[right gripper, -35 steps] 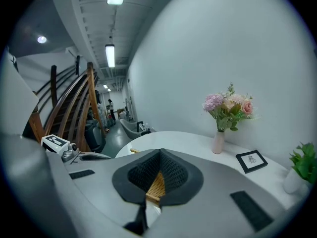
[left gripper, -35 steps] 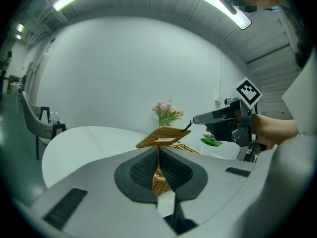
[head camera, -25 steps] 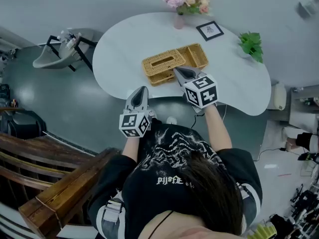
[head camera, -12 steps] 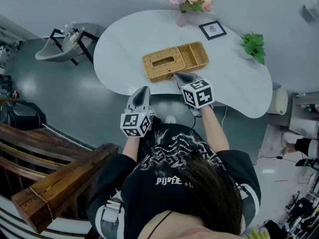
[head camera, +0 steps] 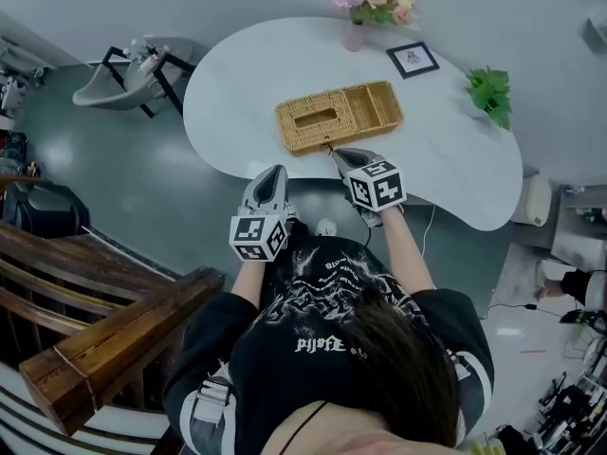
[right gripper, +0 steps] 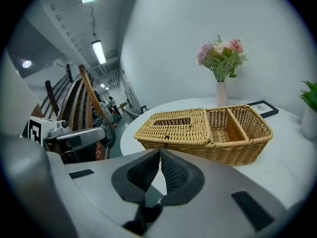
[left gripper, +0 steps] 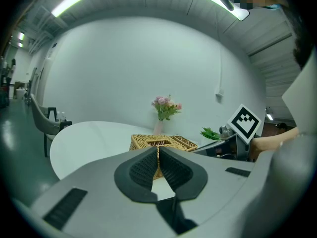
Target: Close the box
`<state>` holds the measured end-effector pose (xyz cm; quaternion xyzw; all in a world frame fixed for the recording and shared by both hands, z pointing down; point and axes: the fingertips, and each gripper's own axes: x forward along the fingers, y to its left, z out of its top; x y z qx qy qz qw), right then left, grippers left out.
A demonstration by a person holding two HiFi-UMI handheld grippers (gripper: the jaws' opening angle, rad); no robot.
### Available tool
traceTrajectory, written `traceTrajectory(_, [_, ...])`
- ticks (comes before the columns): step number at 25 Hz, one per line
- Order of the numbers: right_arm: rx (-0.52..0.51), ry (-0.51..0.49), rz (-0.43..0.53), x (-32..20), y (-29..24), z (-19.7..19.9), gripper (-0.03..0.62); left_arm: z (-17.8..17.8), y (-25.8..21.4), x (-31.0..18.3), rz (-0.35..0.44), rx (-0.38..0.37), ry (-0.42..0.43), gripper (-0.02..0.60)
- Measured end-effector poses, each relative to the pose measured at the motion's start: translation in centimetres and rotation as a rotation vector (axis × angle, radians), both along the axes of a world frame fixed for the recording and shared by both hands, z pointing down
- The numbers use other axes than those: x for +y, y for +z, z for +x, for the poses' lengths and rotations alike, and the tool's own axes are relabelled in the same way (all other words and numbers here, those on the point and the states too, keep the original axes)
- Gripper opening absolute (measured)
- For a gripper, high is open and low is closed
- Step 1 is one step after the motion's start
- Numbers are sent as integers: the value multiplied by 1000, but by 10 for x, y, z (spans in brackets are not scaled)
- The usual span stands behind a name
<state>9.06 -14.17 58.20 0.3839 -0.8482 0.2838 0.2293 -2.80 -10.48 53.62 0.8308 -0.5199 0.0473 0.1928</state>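
Note:
A wicker box (head camera: 339, 115) lies on the white table (head camera: 237, 83). Its slotted lid (right gripper: 177, 125) lies flat over the left part; the right part is two open compartments (right gripper: 237, 123). My right gripper (head camera: 331, 150) is shut with nothing in it, its tips just short of the box's near edge. My left gripper (head camera: 275, 172) is shut and empty too, held lower left at the table's near edge. The left gripper view shows the box (left gripper: 159, 143) straight beyond the tips (left gripper: 158, 148).
At the table's far side stand a vase of pink flowers (head camera: 365, 3), a small framed picture (head camera: 413, 59) and a green plant (head camera: 491, 93). A grey chair (head camera: 114, 88) stands left of the table. Wooden stair rails (head camera: 104, 349) are at lower left.
The right gripper has drawn back from the box toward the person, with its marker cube now lower in the view. The left gripper has hardly moved. The lid lies flat throughout.

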Motion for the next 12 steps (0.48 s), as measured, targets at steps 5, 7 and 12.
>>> traceTrajectory(5, [25,-29,7,8,3,-4,130,3,3,-3,-8,-1,22,26])
traceTrajectory(7, [43,-28,25,9,2,-4,130,5,4,-4,-11,0,30,26])
traceTrajectory(12, [74,25,74,5,2,4,25,10,5,-8,-12,-9,50,26])
